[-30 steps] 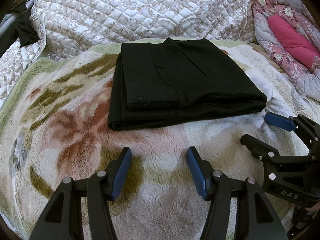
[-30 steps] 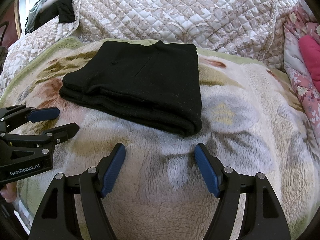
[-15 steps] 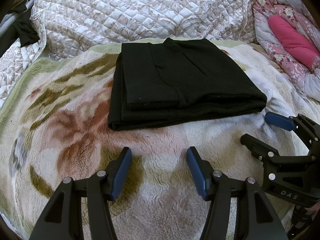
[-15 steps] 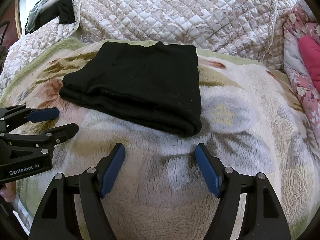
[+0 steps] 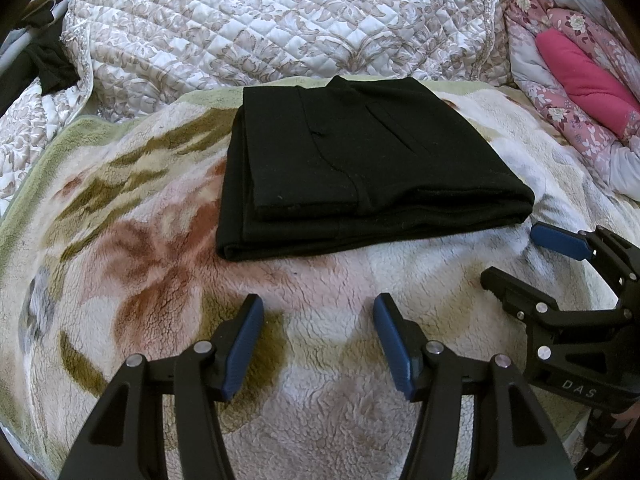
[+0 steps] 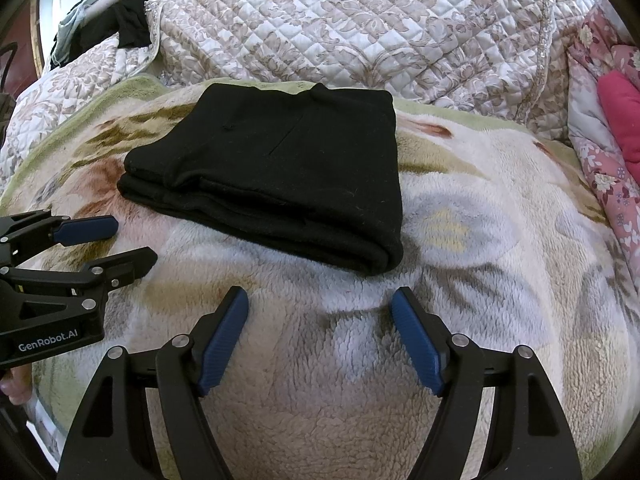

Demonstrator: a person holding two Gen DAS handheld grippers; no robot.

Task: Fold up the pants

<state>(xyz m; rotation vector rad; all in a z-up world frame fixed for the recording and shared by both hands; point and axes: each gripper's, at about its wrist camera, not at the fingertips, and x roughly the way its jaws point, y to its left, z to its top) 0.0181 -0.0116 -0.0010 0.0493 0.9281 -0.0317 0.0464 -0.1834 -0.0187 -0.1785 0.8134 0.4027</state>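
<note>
The black pants (image 5: 360, 168) lie folded into a flat rectangular stack on the fleece blanket; they also show in the right wrist view (image 6: 280, 168). My left gripper (image 5: 318, 336) is open and empty, hovering over the blanket a little in front of the stack. My right gripper (image 6: 320, 332) is open and empty, also in front of the stack. Each gripper shows in the other's view: the right gripper (image 5: 516, 252) at the right edge, the left gripper (image 6: 132, 240) at the left edge. Neither touches the pants.
A floral fleece blanket (image 5: 140, 264) covers the bed. A quilted bedspread (image 5: 280, 24) is piled behind the pants. A pink floral quilt (image 5: 576, 92) lies at the right. Dark clothes (image 6: 116, 12) hang at the far left.
</note>
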